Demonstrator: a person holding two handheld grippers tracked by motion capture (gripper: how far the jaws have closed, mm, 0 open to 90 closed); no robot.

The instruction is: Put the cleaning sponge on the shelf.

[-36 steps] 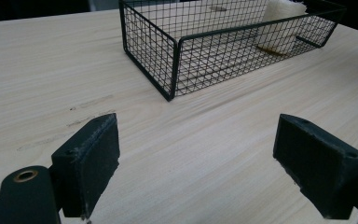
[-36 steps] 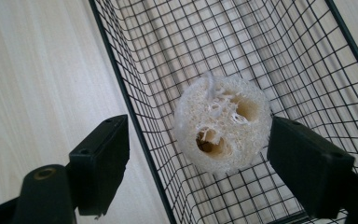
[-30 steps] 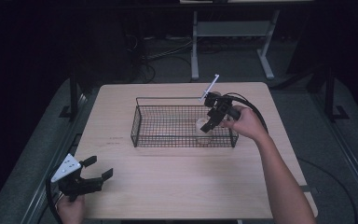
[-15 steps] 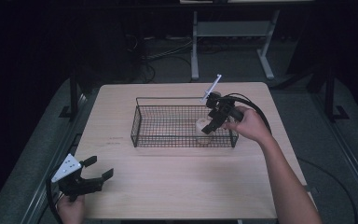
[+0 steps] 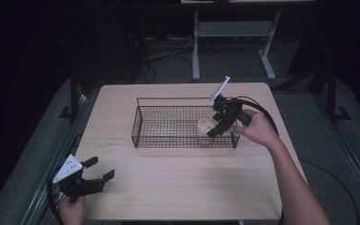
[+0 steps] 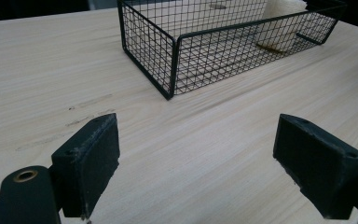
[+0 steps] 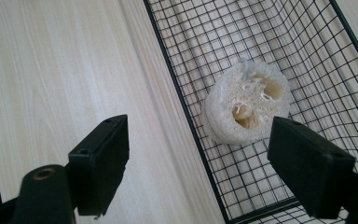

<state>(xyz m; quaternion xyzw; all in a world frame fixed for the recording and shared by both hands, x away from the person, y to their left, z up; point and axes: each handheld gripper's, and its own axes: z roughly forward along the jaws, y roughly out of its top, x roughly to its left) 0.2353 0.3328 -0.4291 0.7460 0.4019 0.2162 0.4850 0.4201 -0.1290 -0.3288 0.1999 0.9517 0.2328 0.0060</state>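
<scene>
A black wire basket (image 5: 143,123) stands on the middle of the wooden table (image 5: 178,183). A pale loofah slice (image 5: 203,127) (image 7: 247,109) lies inside it by the right end. My right gripper (image 5: 215,128) (image 7: 204,163) hovers open just above the basket's near right rim, with the loofah ahead of its jaws and nothing held. My left gripper (image 5: 99,173) (image 6: 196,158) is open and low over the table's near left corner, pointing toward the basket (image 6: 223,42), which stands well ahead of it.
The tabletop around the basket is bare wood with faint dark scuffs (image 6: 81,109). Beyond the table, a white metal stand (image 5: 232,35) and cables lie on the dark floor. Rails run along both sides of the table.
My right gripper has moved slightly toward the near right side of the basket, away from the loofah. The left gripper has not moved.
</scene>
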